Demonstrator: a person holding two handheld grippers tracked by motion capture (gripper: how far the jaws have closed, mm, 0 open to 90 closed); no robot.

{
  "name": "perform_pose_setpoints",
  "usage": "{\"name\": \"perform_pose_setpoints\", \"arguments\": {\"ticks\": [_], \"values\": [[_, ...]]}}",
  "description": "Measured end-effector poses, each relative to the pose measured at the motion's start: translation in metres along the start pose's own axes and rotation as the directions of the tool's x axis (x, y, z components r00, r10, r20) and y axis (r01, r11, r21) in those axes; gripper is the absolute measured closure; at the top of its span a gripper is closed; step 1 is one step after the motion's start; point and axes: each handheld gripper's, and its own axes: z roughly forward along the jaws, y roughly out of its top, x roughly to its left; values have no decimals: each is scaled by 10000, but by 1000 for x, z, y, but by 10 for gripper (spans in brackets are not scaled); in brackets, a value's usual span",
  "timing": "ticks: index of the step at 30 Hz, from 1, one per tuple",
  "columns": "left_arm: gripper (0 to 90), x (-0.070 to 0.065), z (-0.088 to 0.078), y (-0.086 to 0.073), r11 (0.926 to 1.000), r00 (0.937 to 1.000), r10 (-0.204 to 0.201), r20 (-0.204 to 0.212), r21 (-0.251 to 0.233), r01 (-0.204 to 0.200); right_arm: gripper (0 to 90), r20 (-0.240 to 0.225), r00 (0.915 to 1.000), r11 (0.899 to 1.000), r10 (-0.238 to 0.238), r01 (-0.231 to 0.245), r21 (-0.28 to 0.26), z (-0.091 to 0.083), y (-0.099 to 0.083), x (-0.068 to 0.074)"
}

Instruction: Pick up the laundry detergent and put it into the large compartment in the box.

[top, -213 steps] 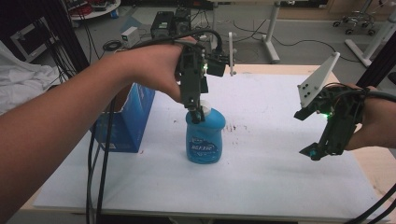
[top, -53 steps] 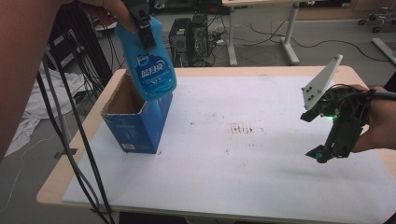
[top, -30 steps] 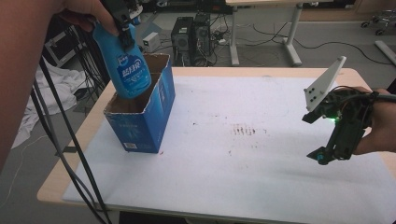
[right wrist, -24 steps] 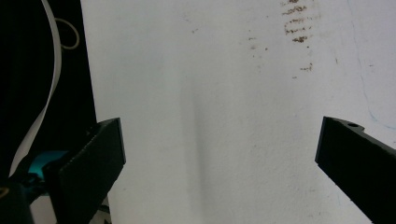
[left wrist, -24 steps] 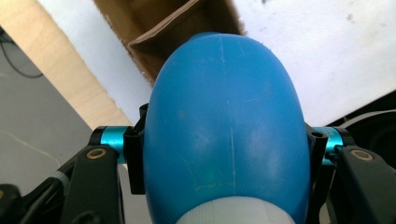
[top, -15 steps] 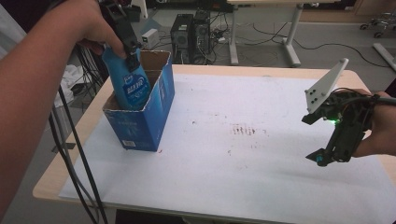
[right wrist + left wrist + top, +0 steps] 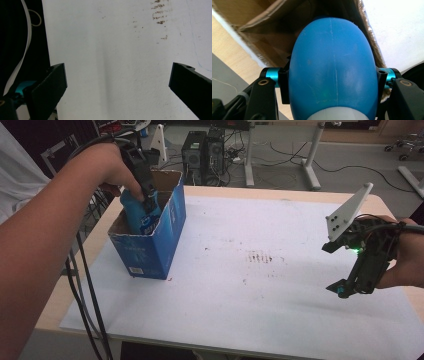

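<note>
The left tool (image 7: pixel 145 190) is clamped on the upper part of a blue bottle (image 7: pixel 142 215), its two black jaws pressing the rounded body from either side just below the white neck, as the left gripper view shows close up (image 7: pixel 332 82). Gripping it high up this way lets the bottle hang base-down, which suits lowering it through the open top of the blue cardboard box (image 7: pixel 150 245). In the high view the bottle sits partly inside the box, its lower half hidden by the near wall and its shoulder and label above the rim; whether its base rests on the box floor cannot be told. It leans a little toward the left wall, probably because the hand comes in at a slant from that side. The box stands at the left part of the desk (image 7: pixel 260 285), close to its left edge, with its flaps open so that nothing blocks the way in. The right tool (image 7: pixel 350 287) hovers over the right side of the desk, well apart from the box, its jaws spread wide with nothing between them, as the right gripper view confirms; it looks parked out of the way while the left hand does the work.
</note>
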Motion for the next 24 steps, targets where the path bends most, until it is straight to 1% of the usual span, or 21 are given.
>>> {"name": "perform_pose_setpoints", "arguments": {"ticks": [3, 4, 6, 8, 10, 12, 15, 17, 19, 20, 21, 22, 24], "values": [[386, 0, 7, 0, 9998, 9998, 198, -59, 10, -198, 6, 4, 10000, 10000, -10, 10, 42, 1, 1, 0], [386, 0, 7, 0, 9998, 9998, 198, -59, 10, -198, 6, 4, 10000, 10000, -10, 10, 42, 1, 1, 0], [386, -2, 13, -1, 9987, 9986, 505, -143, 23, -504, 6, -3, 10000, 10000, -44, 44, 21, 2, 2, 0], [385, -2, 18, -1, 9981, 9979, 622, -174, -2, -622, 6, -27, 10000, 10000, -51, 51, 37, 2, 3, 0], [385, -3, 23, 0, 9965, 9962, 840, -216, 58, -839, 6, -36, 10000, 10000, -26, 26, 58, 2, 3, 0], [385, -5, 27, 0, 9927, 9923, 1202, -284, 98, -1199, 6, -48, 10000, 10000, 19, -19, 90, 2, 3, 1], [385, -6, 32, -1, 9867, 9863, 1621, -308, 202, -1615, 6, -42, 10000, 10000, -66, 66, 69, 2, 4, 1], [385, -7, 34, -1, 9787, 9782, 2047, -345, 213, -2041, 6, -46, 10000, 10000, -34, 35, 94, 2, 3, 1], [385, -8, 37, -2, 9711, 9704, 2380, -404, 256, -2371, 6, -42, 10000, 10000, -31, 32, 94, 2, 3, 1], [385, -8, 38, -2, 9680, 9672, 2504, -431, 278, -2494, 6, -45, 10000, 9999, -33, 33, 105, 2, 3, 1], [385, -8, 40, -2, 9665, 9656, 2562, -443, 253, -2553, 6, -43, 10000, 9999, -80, 80, 89, 2, 4, 1], [385, -7, 41, -2, 9635, 9626, 2669, -455, 326, -2656, 6, -42, 10000, 9999, -71, 71, 99, 3, 4, 1], [385, -6, 42, -3, 9639, 9630, 2661, -427, 169, -2656, 6, -53, 10000, 9999, -46, 47, 136, 3, 5, 2]]}}
